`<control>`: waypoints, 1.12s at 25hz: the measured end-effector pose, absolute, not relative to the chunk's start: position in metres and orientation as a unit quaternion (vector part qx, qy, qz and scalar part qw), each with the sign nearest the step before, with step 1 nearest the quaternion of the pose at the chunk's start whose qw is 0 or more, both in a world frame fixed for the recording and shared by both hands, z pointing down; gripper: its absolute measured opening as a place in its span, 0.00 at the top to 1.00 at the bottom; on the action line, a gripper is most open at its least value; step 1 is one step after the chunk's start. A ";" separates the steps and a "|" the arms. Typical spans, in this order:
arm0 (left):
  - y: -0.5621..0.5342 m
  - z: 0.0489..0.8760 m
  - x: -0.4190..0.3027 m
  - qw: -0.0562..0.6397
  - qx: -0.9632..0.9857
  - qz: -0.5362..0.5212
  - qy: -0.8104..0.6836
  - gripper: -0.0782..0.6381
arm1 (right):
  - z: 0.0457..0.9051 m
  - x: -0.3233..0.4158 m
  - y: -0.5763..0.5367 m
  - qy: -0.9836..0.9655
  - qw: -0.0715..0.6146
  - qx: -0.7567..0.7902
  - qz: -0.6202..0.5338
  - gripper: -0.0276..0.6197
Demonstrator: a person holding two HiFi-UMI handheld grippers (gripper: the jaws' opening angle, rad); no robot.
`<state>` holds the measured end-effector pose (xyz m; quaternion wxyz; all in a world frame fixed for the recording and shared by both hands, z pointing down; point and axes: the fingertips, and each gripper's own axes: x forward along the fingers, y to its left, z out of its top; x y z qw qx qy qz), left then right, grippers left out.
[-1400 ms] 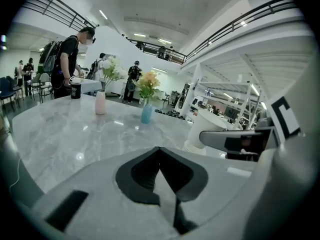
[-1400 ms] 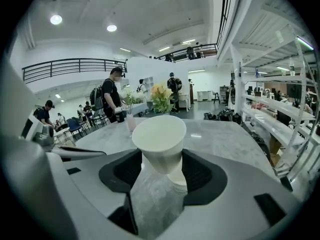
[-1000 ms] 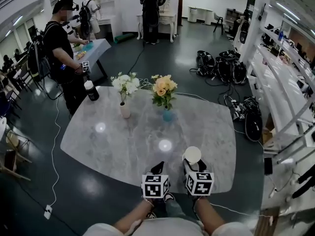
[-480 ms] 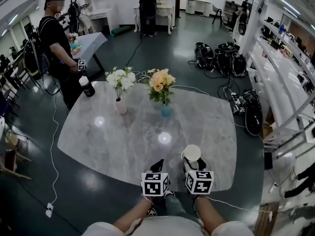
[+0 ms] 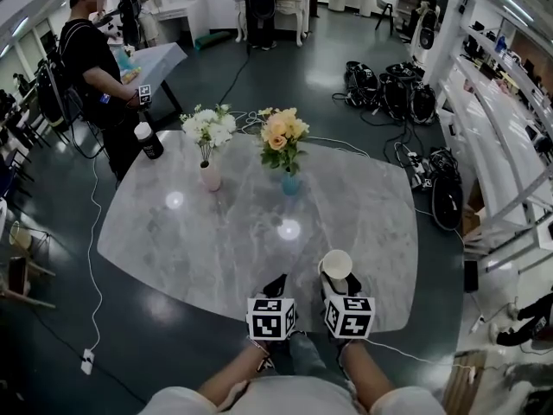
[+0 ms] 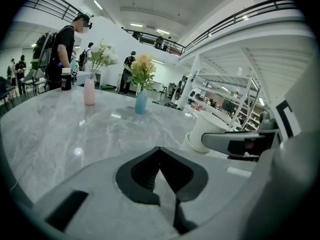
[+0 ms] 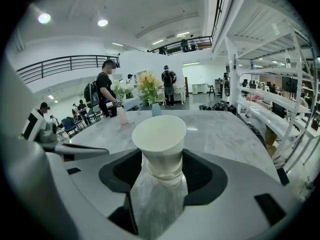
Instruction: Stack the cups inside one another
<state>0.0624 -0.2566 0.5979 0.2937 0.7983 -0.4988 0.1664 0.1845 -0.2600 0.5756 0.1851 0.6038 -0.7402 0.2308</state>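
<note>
White paper cups (image 5: 335,264) stand nested near the front edge of the grey marble table (image 5: 216,249). My right gripper (image 5: 339,282) is shut on them. In the right gripper view the cups (image 7: 160,144) rise mouth up between the jaws, with rims ringed around the lower part where the right gripper (image 7: 161,176) holds them. My left gripper (image 5: 276,285) sits just left of the cups, shut and empty. In the left gripper view its jaws (image 6: 160,151) meet in a point, and the cups (image 6: 207,131) show to the right behind a right gripper finger (image 6: 235,141).
A pink vase with white flowers (image 5: 210,175) and a blue vase with orange flowers (image 5: 290,182) stand at the far middle of the table. A dark bottle (image 5: 149,141) stands at the far left corner beside a person (image 5: 91,59). Bags (image 5: 389,98) lie on the floor beyond.
Both grippers and the cups keep their places at the table's front edge. Only the head view has drifted a little, and the person at the far left has shifted.
</note>
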 end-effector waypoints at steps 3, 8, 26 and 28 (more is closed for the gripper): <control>-0.255 0.599 0.064 0.294 0.799 0.168 -0.497 0.90 | 0.577 0.185 -0.258 -0.740 0.185 0.604 0.232 0.60; -0.252 0.599 0.065 0.295 0.799 0.171 -0.496 0.90 | 0.580 0.184 -0.255 -0.740 0.190 0.602 0.234 0.60; -0.244 0.588 0.058 0.282 0.805 0.168 -0.494 0.90 | 0.570 0.187 -0.246 -0.730 0.169 0.618 0.236 0.58; -0.242 0.584 0.056 0.279 0.806 0.167 -0.495 0.90 | 0.565 0.189 -0.244 -0.725 0.166 0.627 0.232 0.58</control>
